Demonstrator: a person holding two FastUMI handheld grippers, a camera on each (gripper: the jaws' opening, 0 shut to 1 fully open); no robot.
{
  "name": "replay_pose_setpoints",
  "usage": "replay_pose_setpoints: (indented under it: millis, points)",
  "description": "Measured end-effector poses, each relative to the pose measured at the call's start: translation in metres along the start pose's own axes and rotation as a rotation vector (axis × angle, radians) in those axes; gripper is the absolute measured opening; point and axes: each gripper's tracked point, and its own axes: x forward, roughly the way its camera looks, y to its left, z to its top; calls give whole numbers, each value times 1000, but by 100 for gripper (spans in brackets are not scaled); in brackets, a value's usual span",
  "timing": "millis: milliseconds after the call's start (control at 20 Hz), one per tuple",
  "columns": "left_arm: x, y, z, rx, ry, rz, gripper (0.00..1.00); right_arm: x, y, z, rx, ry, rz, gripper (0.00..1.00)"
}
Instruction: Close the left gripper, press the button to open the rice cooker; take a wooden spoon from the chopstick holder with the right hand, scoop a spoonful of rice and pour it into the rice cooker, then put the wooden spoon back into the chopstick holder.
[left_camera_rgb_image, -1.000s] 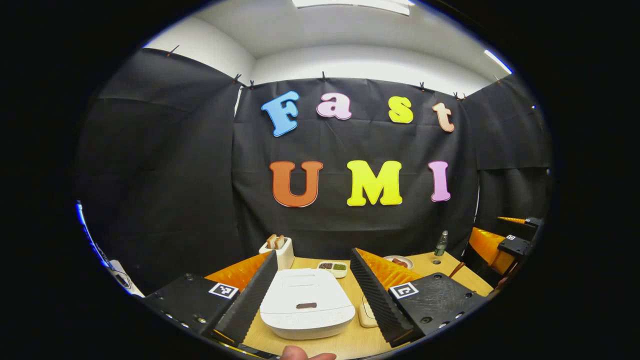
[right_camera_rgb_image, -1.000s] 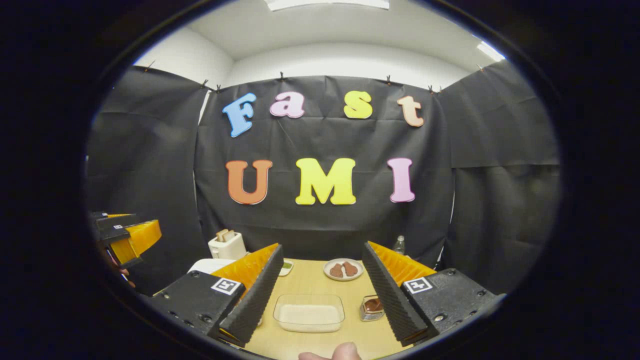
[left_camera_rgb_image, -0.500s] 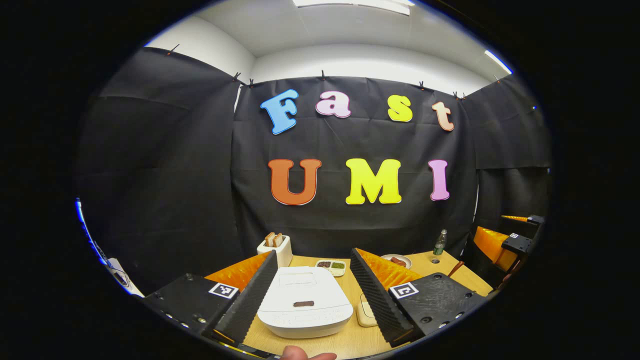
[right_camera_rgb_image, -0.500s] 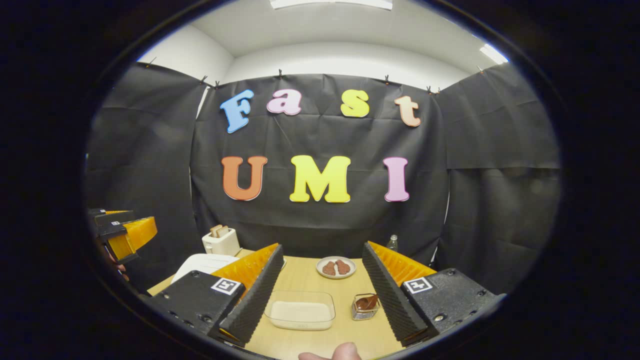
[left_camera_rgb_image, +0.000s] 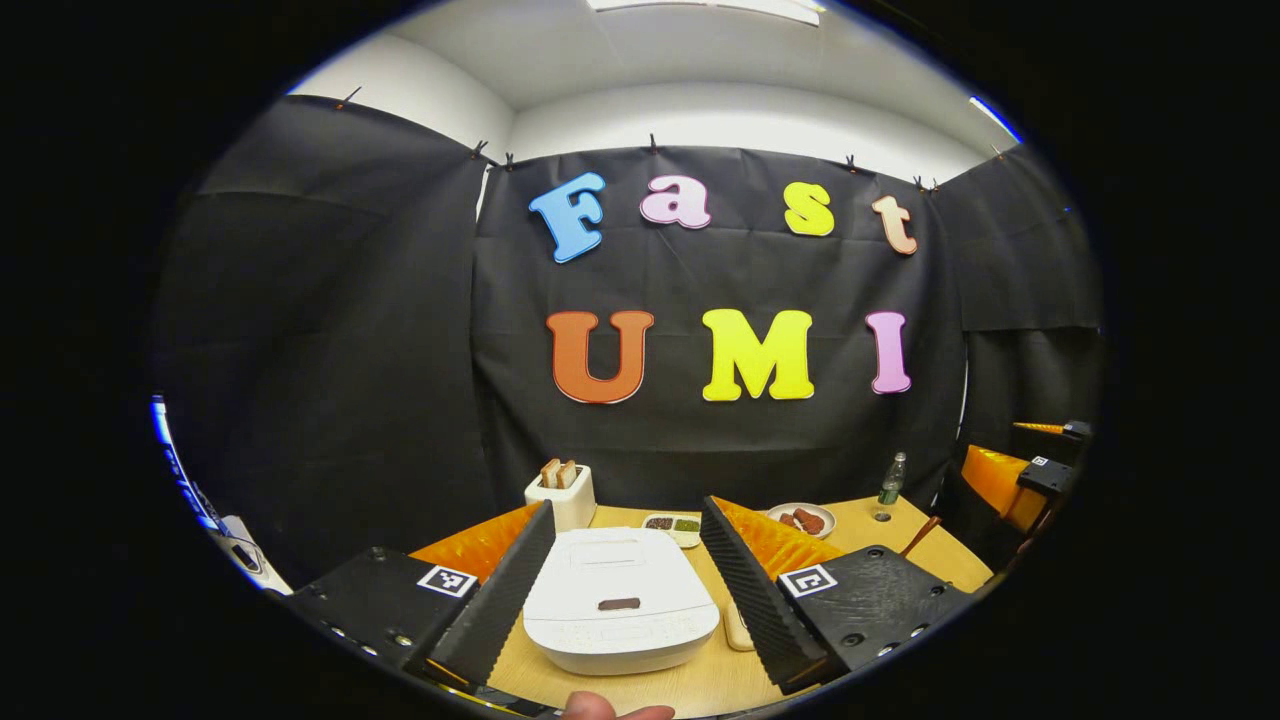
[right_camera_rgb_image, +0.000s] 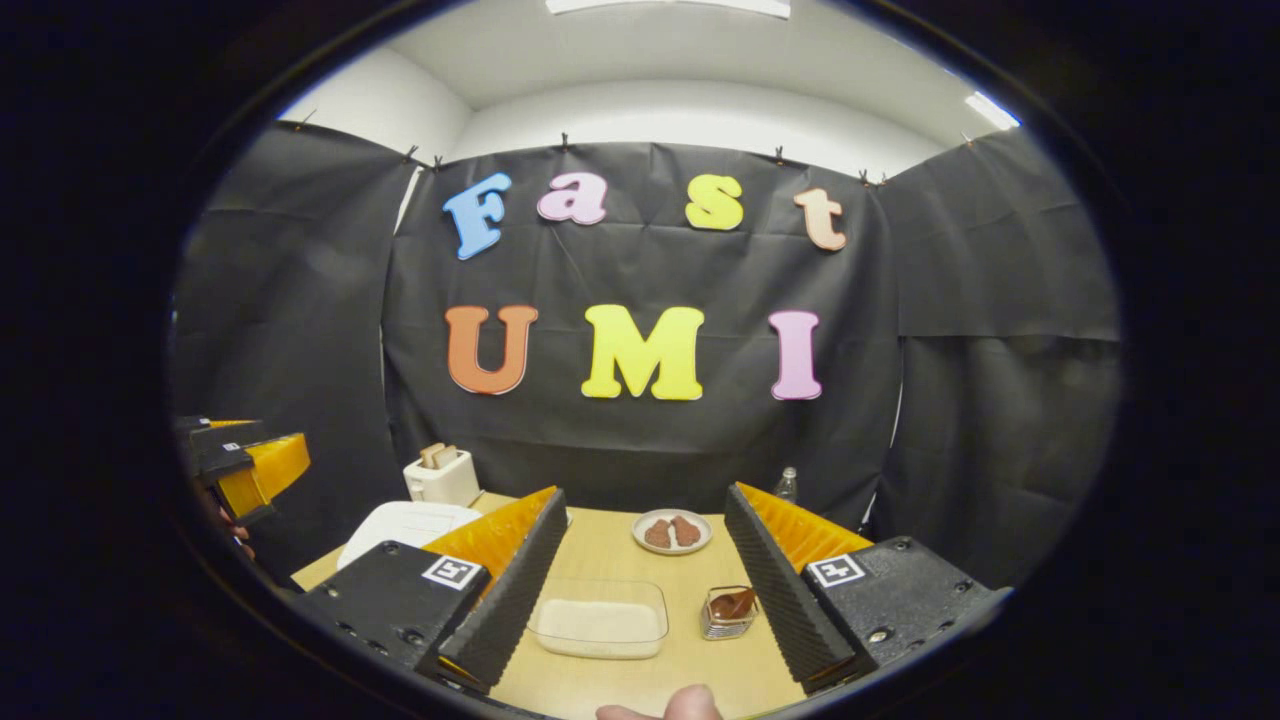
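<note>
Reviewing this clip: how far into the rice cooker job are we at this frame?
Nothing is done yet. The rice cooker is shut, framed between the open left gripper, which has yet to close for the button press. The right gripper is open and holds nothing, above the rice container; the spoon sits in its holder. Pressing, scooping, pouring and returning all remain.

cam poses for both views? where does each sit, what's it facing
Left gripper view: rides the left gripper, facing the closed rice cooker between its open fingers; a fingertip at the bottom edge.
Right gripper view: rides the right gripper, facing the rice container and chopstick holder; a fingertip below.
Shared: toaster, meat plate, bottle, table, each other's gripper at the edge.
</note>
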Motion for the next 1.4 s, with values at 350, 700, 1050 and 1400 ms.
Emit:
replay_pose_setpoints:
  millis: [350, 700, 1050, 1400]
  points:
    - [10, 10, -15, -4, 75, 9, 95, 17, -3, 4, -17, -17, 11, 100]
    - [17, 12, -73, -60, 303, -28, 76, 40, -18, -17, 23, 24, 22, 100]
    - [23, -5, -129, -101, 505, -70, 1, 57, -56, -37, 45, 75, -1, 100]
    - [51, -11, -185, -135, 619, -67, 0, 70, -87, -59, 47, 123, -23, 100]
